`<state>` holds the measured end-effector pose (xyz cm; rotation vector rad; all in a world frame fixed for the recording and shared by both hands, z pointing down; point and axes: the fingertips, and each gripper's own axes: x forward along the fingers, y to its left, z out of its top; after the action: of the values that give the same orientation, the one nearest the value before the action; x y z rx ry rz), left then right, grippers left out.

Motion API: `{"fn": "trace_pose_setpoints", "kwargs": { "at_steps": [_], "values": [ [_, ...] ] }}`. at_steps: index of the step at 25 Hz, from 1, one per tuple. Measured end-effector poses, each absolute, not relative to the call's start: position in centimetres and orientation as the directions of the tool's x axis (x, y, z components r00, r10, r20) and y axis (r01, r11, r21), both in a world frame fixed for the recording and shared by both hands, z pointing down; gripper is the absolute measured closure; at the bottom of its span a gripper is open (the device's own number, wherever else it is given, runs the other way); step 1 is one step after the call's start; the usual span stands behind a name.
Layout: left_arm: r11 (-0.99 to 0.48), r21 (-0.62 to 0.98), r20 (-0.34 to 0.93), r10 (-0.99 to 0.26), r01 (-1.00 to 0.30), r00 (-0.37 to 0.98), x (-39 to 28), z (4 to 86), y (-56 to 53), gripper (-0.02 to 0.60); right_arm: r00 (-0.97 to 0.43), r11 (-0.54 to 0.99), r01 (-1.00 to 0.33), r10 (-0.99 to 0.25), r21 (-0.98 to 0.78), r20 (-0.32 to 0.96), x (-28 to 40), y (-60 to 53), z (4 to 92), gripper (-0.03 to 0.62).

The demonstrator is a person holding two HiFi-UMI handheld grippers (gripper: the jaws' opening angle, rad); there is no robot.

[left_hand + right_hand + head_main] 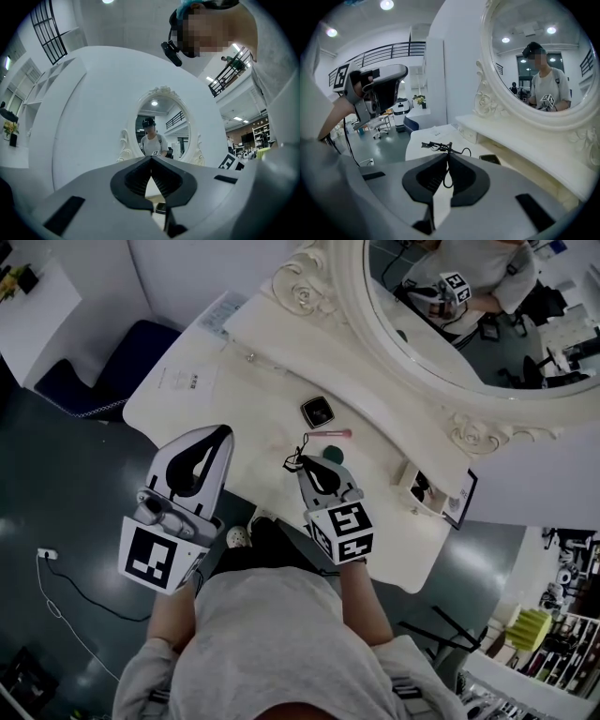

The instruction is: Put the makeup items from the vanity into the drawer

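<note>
Vanity [255, 397]: open box [412, 499] holds something dark; right tool [304, 465] pinches black wire [438, 146].

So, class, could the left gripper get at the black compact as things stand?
Probably yes. The left gripper is empty, fingers together, and bare tabletop lies between it and the black compact; the right gripper, shut on a wire item, sits beside that path.

Floor [56, 474] dark grey-green, smooth, faintly glossy. White vanity [253, 399] with ornate oval mirror [309, 287] set against a plain white wall [178, 268]; navy upholstered seat [103, 371] just beside one end. Round ceiling lights [386, 4] lit overhead; black-railed mezzanine [393, 49] runs along the far side of the open hall.
</note>
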<state>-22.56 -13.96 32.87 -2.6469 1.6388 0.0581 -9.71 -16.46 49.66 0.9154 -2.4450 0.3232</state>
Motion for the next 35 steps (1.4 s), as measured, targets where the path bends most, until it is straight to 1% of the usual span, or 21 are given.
{"fn": "trace_pose_setpoints", "kwargs": {
  "at_steps": [19, 35],
  "values": [
    [-0.545, -0.033, -0.046, -0.836, -0.838, 0.546, -19.9, 31.6, -10.9, 0.568, -0.679, 0.674, -0.729, -0.686, -0.124, 0.262, -8.2, -13.7, 41.6, 0.563],
    [-0.651, -0.054, -0.049, -0.756, -0.757, 0.653, -15.7, 30.1, -8.3, 0.568, -0.634, 0.622, -0.773, -0.761, -0.125, 0.138, -4.8, -10.8, 36.7, 0.563]
  ]
}}
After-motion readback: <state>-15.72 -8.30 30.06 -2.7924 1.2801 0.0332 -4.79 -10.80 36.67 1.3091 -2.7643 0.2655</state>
